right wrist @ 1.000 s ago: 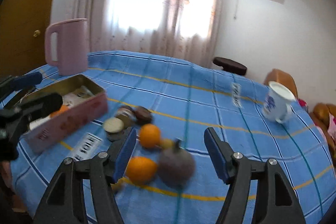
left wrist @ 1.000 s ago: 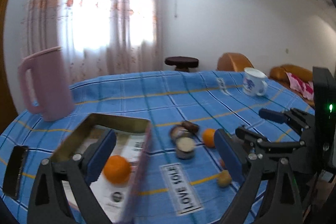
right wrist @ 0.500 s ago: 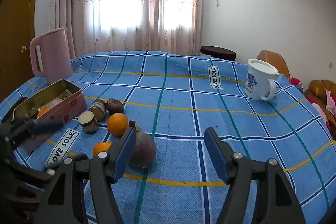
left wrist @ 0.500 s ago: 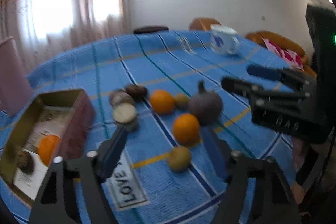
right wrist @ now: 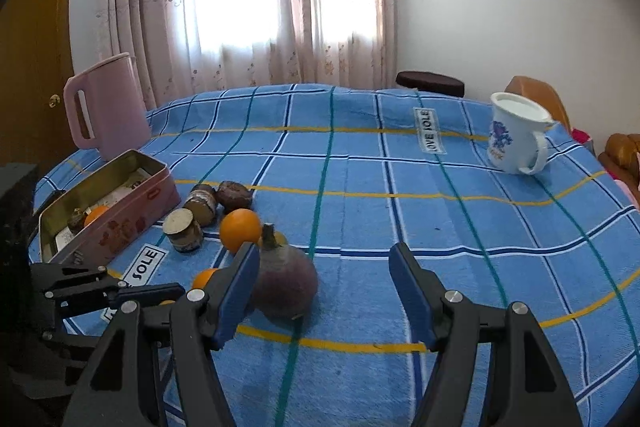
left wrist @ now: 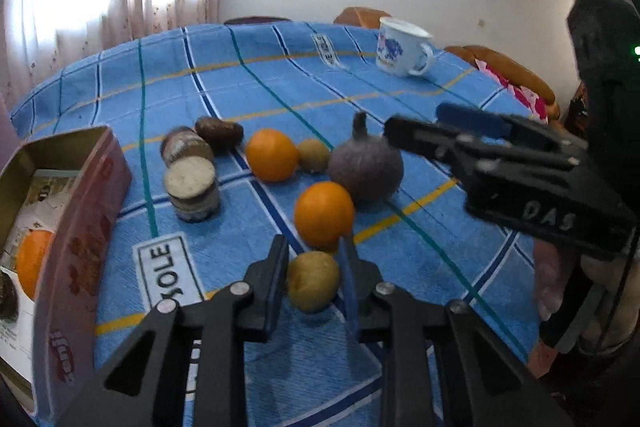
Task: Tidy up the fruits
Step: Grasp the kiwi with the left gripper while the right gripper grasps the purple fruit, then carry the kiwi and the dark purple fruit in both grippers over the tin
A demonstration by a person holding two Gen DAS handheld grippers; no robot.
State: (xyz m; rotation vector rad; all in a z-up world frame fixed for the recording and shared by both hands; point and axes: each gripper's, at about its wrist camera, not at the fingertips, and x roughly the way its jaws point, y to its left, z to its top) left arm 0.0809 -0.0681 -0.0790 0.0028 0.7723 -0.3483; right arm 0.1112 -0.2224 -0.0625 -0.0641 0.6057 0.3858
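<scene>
While the left gripper (left wrist: 313, 259) is clenched on a small yellow-green fruit (left wrist: 313, 281) that sits on the blue checked tablecloth (left wrist: 400, 267), the right gripper (right wrist: 322, 273) stands released, its pads apart with the purple stemmed fruit (right wrist: 285, 285) just beside its left pad and nothing held. Loose on the cloth lie two oranges (left wrist: 272, 154) (left wrist: 323, 213), a second small yellow-green fruit (left wrist: 314, 154) and one dark brown fruit (left wrist: 219, 132). Two small jars (left wrist: 193, 189) (left wrist: 185, 146) stand and lie beside them (the farther one on its side). One open pink tin (left wrist: 84, 227) at left holds a third orange (left wrist: 32, 261) and one dark item, too cut off to identify. One white mug (left wrist: 402, 47) and one pink jug (right wrist: 106, 103) stand well apart.
</scene>
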